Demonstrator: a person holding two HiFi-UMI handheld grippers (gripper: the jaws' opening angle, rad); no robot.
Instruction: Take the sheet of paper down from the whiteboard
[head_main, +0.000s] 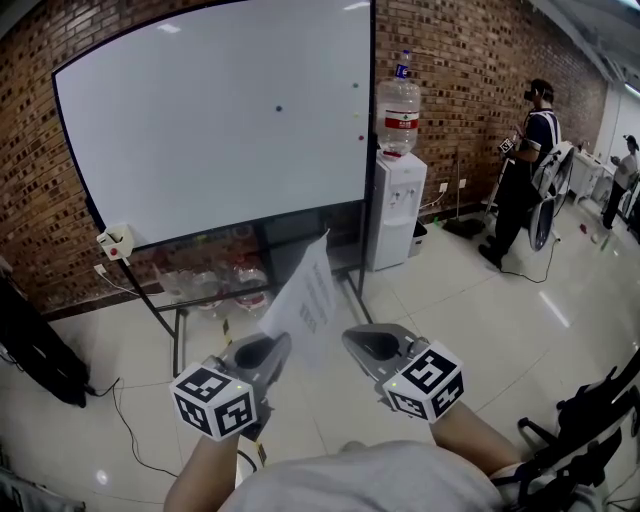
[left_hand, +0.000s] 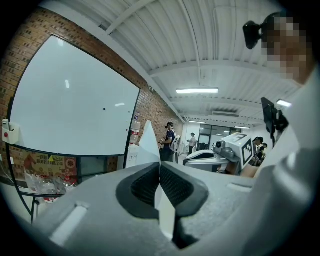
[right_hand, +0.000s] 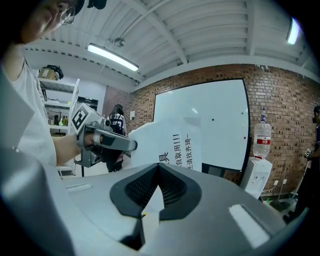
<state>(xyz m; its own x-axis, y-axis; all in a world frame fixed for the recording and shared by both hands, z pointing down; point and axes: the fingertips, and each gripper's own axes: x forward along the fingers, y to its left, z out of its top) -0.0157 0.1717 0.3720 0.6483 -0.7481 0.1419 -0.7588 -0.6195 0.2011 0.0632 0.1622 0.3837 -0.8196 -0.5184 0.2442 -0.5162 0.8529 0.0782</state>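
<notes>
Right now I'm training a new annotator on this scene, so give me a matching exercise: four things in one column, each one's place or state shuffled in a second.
1. sheet of paper
2. whiteboard
3. water bottle
4. left gripper

A. upside down on the white dispenser
B. shut on the paper's edge
C. bare but for small dots, before the brick wall
D. off the board, held in the air

Pairs: 1-D, 2-C, 3-A, 4-B.

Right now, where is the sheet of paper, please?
In the head view's centre, the sheet of paper is below the whiteboard, pinched by the left gripper and right gripper.
</notes>
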